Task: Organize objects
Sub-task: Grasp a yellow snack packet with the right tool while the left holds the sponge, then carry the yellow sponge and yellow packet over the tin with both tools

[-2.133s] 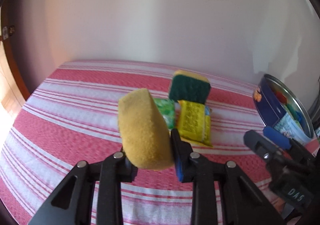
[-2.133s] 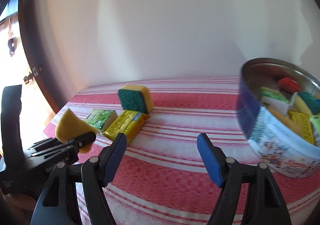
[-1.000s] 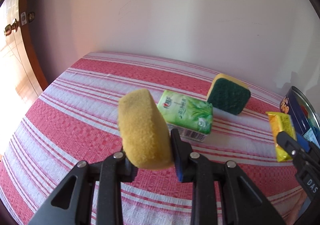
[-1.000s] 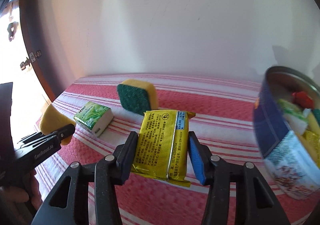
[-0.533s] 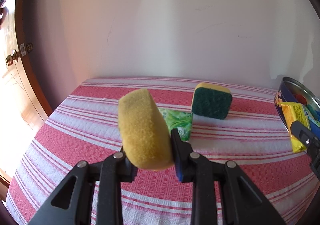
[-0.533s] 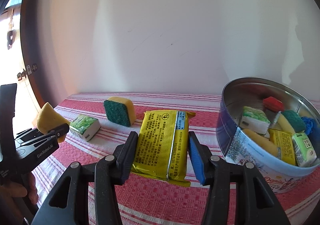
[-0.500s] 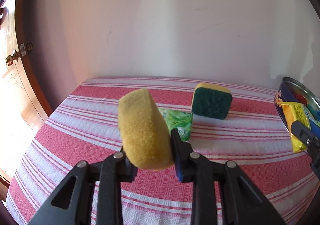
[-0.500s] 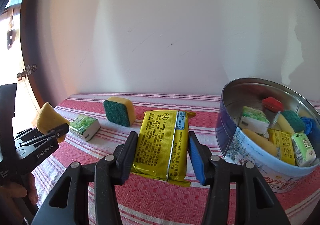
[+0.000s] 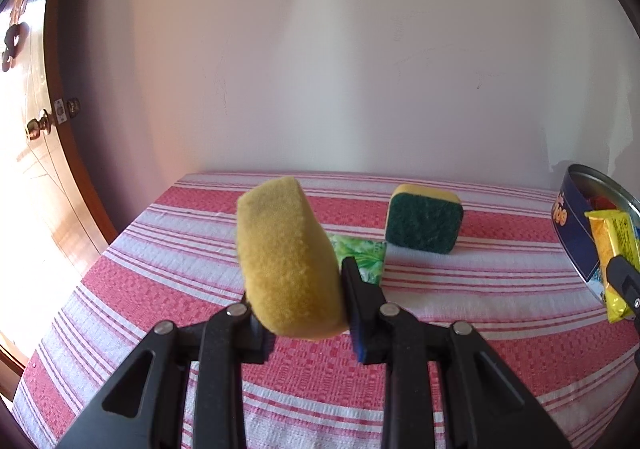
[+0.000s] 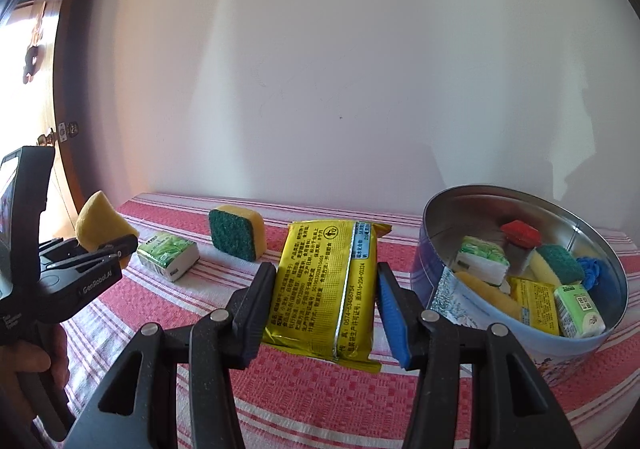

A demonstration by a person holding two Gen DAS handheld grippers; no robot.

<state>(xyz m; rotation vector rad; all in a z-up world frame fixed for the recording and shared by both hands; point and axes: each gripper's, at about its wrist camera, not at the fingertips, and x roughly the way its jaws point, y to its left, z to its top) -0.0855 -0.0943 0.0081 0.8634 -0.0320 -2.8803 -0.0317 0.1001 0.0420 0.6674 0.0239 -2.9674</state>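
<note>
My left gripper (image 9: 304, 289) is shut on a yellow sponge (image 9: 286, 261), held above the striped tablecloth (image 9: 160, 273); the same sponge (image 10: 100, 221) shows at the left of the right wrist view. My right gripper (image 10: 324, 281) is shut on a yellow packet (image 10: 324, 281), lifted off the cloth just left of the round metal tin (image 10: 452, 209). The packet (image 9: 612, 245) also shows at the right edge of the left wrist view, in front of the tin (image 9: 576, 225). A green tissue pack (image 10: 168, 255) and a green-and-yellow scouring sponge (image 10: 236, 233) lie on the cloth.
The tin holds several items: a tissue pack (image 10: 482, 259), a red piece (image 10: 520, 233), a scouring sponge (image 10: 556, 263), yellow packets and something blue. A white wall (image 10: 340, 69) backs the table. A wooden door with a brass knob (image 9: 38, 127) stands at the left.
Both grippers have lifted and tilted up with their loads, so more wall shows. The right gripper took hold of the yellow packet about a second ago and has carried it beside the tin.
</note>
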